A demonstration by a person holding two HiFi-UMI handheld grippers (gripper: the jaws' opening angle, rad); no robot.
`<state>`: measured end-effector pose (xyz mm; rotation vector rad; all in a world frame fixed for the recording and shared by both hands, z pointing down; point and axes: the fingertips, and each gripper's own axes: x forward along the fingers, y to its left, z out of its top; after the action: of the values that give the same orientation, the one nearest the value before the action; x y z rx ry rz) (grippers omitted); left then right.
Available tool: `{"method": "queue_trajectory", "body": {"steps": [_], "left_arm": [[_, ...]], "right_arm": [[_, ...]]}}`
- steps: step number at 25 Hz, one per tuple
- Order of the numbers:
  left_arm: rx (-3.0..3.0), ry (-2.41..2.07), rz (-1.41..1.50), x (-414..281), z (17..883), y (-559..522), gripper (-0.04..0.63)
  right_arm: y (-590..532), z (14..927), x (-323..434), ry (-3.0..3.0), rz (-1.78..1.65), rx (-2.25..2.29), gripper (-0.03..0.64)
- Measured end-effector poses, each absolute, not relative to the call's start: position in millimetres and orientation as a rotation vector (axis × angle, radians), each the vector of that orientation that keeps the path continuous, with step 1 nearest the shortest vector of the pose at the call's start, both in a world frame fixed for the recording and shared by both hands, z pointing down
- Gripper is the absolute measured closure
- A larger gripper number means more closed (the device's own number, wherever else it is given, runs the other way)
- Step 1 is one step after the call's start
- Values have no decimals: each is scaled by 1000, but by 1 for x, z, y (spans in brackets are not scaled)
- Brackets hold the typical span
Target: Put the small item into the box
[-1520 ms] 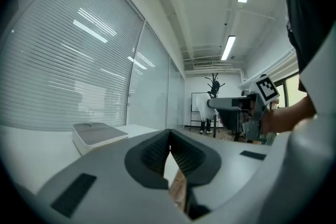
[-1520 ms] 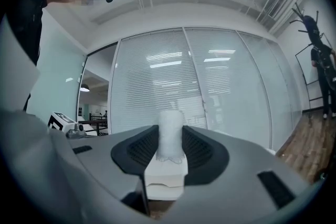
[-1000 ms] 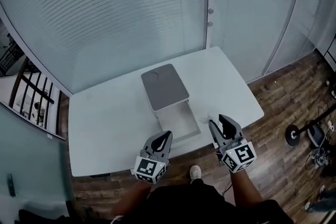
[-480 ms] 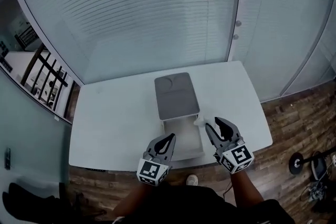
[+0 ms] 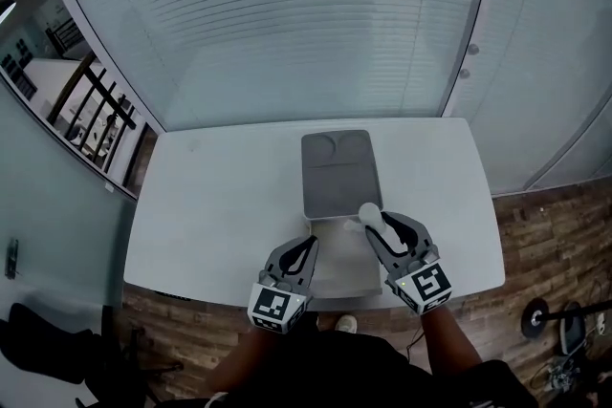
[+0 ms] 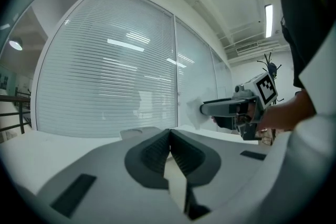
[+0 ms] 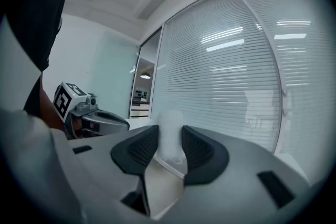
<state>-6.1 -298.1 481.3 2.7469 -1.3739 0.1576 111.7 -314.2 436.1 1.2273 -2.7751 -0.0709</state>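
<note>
The small white item point(image 5: 369, 213) point(image 7: 170, 136) is pinched between the pads of my right gripper point(image 5: 375, 226) point(image 7: 170, 150), held in the air over the right rim of the open white box point(image 5: 330, 229). The box's grey lid point(image 5: 338, 172) stands open behind the tray on the white table point(image 5: 220, 196). My left gripper point(image 5: 308, 249) point(image 6: 169, 153) hovers at the box's near left side, its jaws pressed together with nothing between them. In the left gripper view the right gripper point(image 6: 231, 109) shows at the right, with the white item point(image 6: 195, 113) at its tip.
A wall of glass with blinds point(image 5: 287, 24) runs behind the table. A door with a handle point(image 5: 469, 60) is at the back right. Wooden floor point(image 5: 550, 234) lies to the right of the table, with a round stand base point(image 5: 532, 318) on it.
The head view has swung left, so table and box sit more centred. My right gripper has carried the white item left and forward, from beside the box to over its right rim.
</note>
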Motion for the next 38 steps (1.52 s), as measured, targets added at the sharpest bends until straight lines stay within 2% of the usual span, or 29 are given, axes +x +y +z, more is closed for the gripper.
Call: {"method": "queue_trajectory", "body": {"steps": [8,20,38], "left_arm": [[2672,-1427,135,-27,497,-317,581],[2648,-1425,201,-36,521,-331,581],[2594,-1449,193,-48,526,-335,581]], "right_arm": [[-327,473,83,-2747,1,995,468],[-323,563,49,-2400,-160,662,468],[-319,630,42,-2046,-252,382,463]]}}
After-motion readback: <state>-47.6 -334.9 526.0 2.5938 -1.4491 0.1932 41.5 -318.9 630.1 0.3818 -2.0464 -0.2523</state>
